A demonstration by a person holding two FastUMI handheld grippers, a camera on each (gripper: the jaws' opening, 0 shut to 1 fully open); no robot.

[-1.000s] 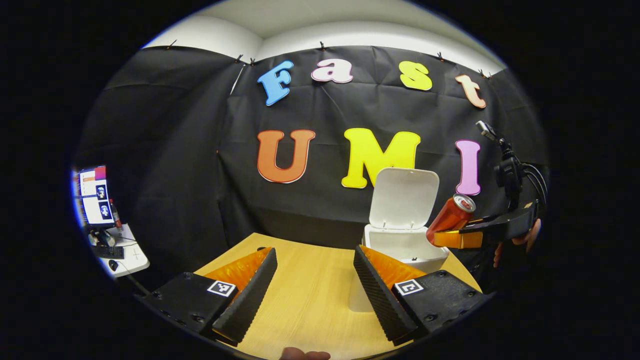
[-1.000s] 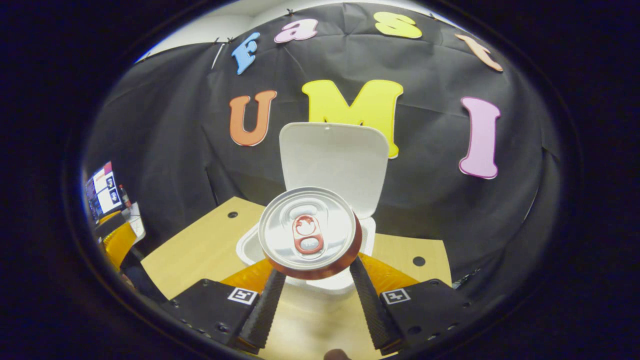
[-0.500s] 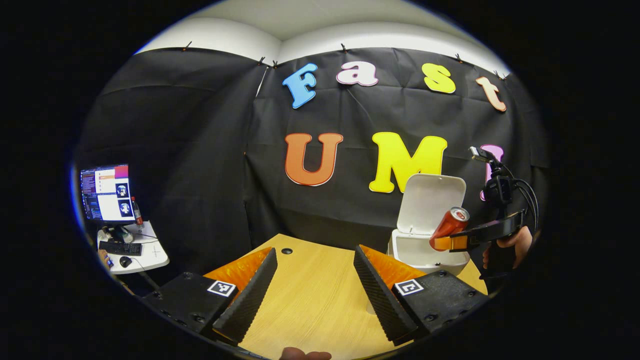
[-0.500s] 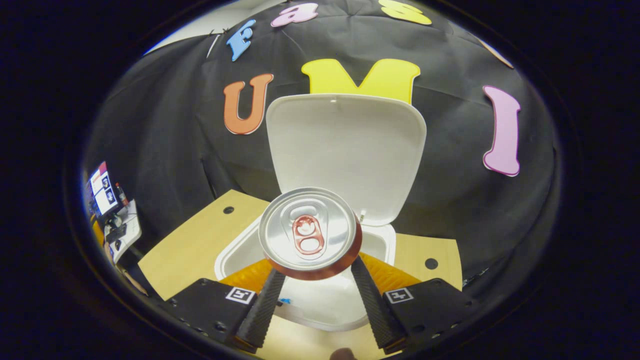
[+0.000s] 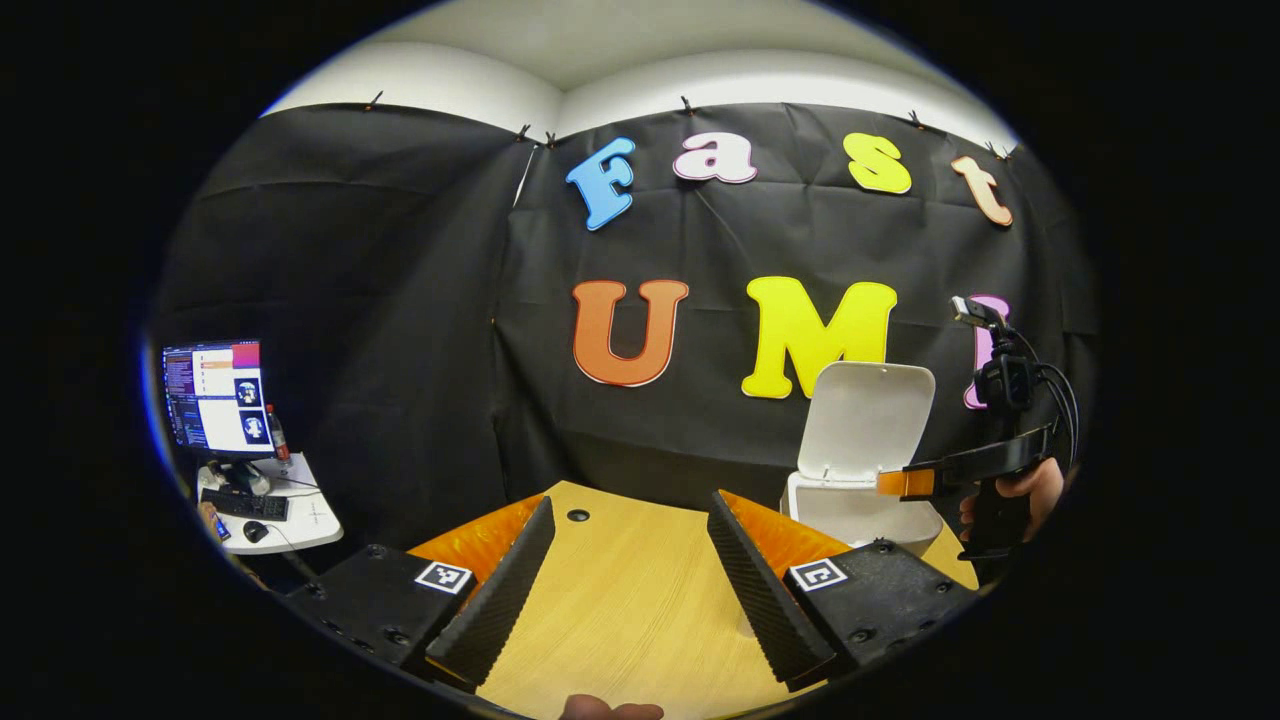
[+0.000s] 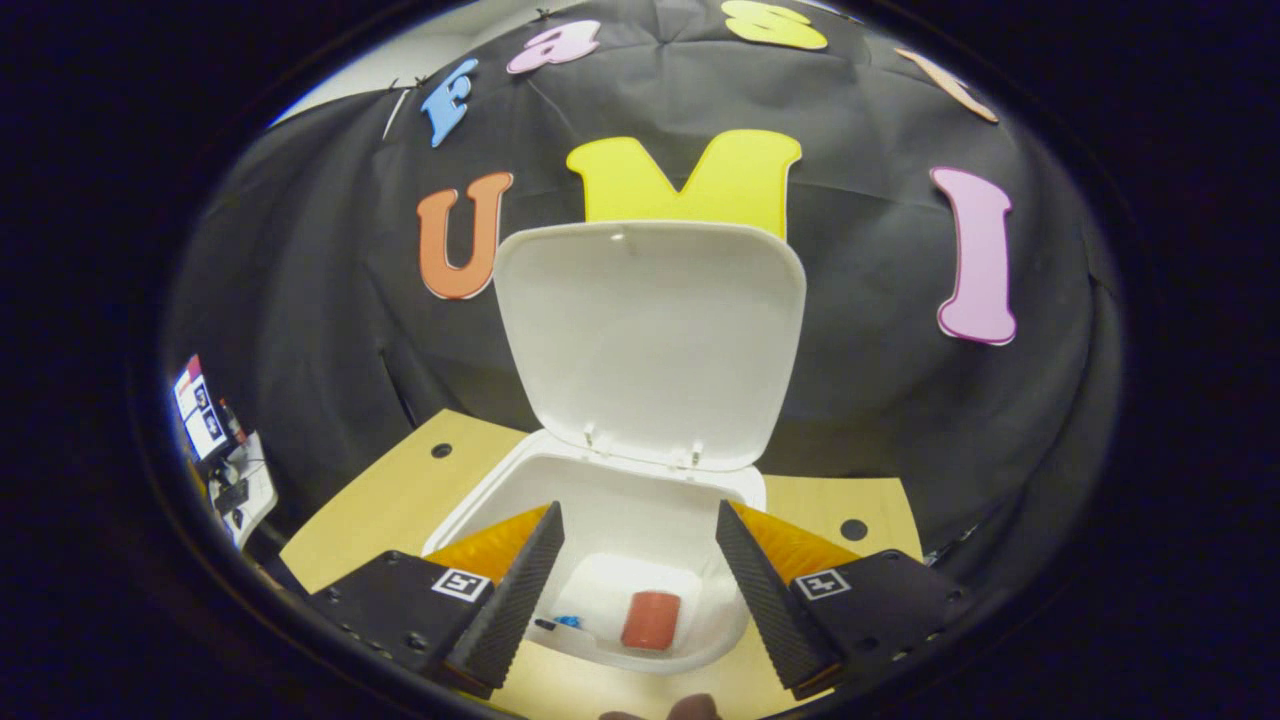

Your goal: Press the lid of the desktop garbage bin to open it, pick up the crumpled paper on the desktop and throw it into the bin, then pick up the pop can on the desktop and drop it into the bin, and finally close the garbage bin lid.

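A: Where is the can [image 6: 650, 619] now?

B: It lies at the bottom of the white bin [image 6: 480, 505], seen between the fingers of the right gripper [image 6: 636, 570]. Something pale lies under it, maybe the paper, but I cannot tell for sure. The right gripper is spread apart and holds nothing, and it hangs just above the bin's opening.

A: And the lid [image 6: 650, 335]?

B: It stands upright, hinged at the far rim of the bin. I judge that closing it is the one step left.

A: How to do it well?

B: I think a finger should go behind or over the top edge of the lid and push it forward and down, gently, until it sits on the rim. The bin looks light, so a hard push could slide it on the desk [image 5: 620, 600]. It stands near the desk's right edge.

A: What about the left gripper [image 5: 632, 578]?

B: Its fingers are also apart and empty, over the middle of the desk, well apart from the bin [image 5: 862, 510]. From there the right gripper [image 5: 905, 483], with a hand [image 5: 1025, 485] on it, shows beside the lid [image 5: 865, 415]. Nothing blocks the lid's way. A monitor [image 5: 215, 395] and a keyboard [image 5: 245, 503] sit on a small table [image 5: 310, 520] far to the side.
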